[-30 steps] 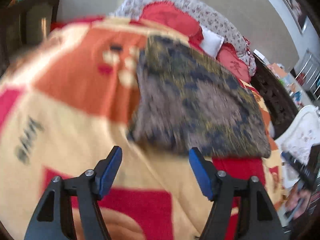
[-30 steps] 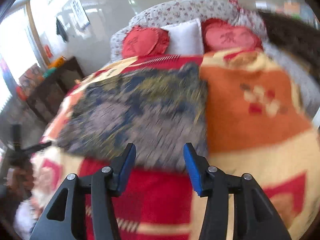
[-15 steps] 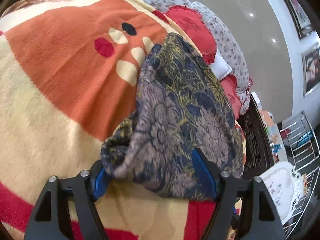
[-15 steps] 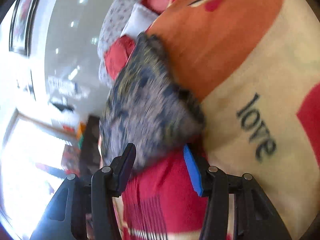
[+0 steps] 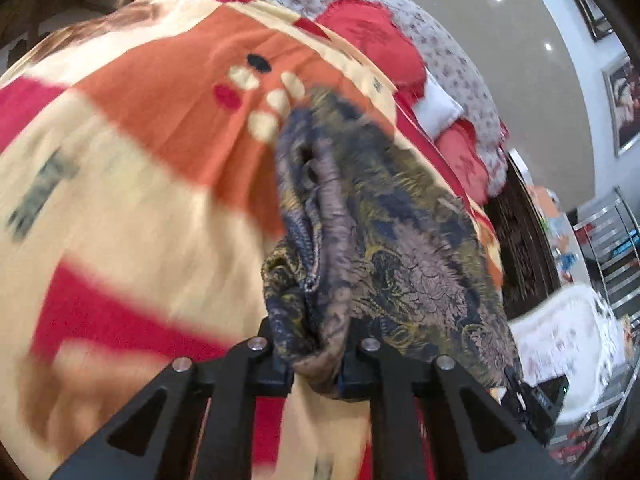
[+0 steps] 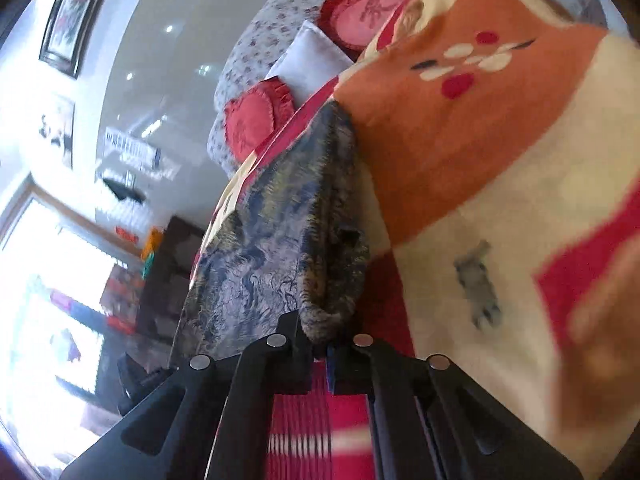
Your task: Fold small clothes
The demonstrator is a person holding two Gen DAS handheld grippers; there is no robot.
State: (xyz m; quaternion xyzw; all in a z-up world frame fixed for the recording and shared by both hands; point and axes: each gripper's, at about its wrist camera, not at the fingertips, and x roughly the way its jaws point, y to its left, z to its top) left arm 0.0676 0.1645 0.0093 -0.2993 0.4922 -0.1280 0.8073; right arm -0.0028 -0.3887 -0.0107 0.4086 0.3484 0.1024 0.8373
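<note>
Left gripper (image 5: 316, 372): its jaws are closing on a bunched corner of the patterned cloth (image 5: 384, 248), with the fabric wadded thick between them. The pads themselves are hidden under the folds.

Right gripper (image 6: 320, 354): clamped tight on the other near corner of the same cloth, with only a small tuck of fabric showing between the jaws.

Cloth: a dark floral piece in navy, gold and grey. It lies on the blanket (image 5: 132, 184) in the middle of the bed, its near edge pinched up at both corners and its far edge reaching toward the pillows.

Step in hand (judged): both near corners are taken, ready to carry the near edge over onto the far edge for a fold.

How to do it well: lift both corners together and level, keeping the edge stretched between the two hands so it does not sag. Lay it down matched to the far edge.

Risk: the left bite looks bulky and may hold more than one layer. If so, the fold could come out lumpy or skewed.

Blanket: soft, in orange, cream and red. It may drag along with the cloth if the corners are pulled low.

Far end: red cushions (image 6: 256, 124) and a white pillow (image 6: 310, 62) at the head of the bed, well apart from the cloth.
</note>
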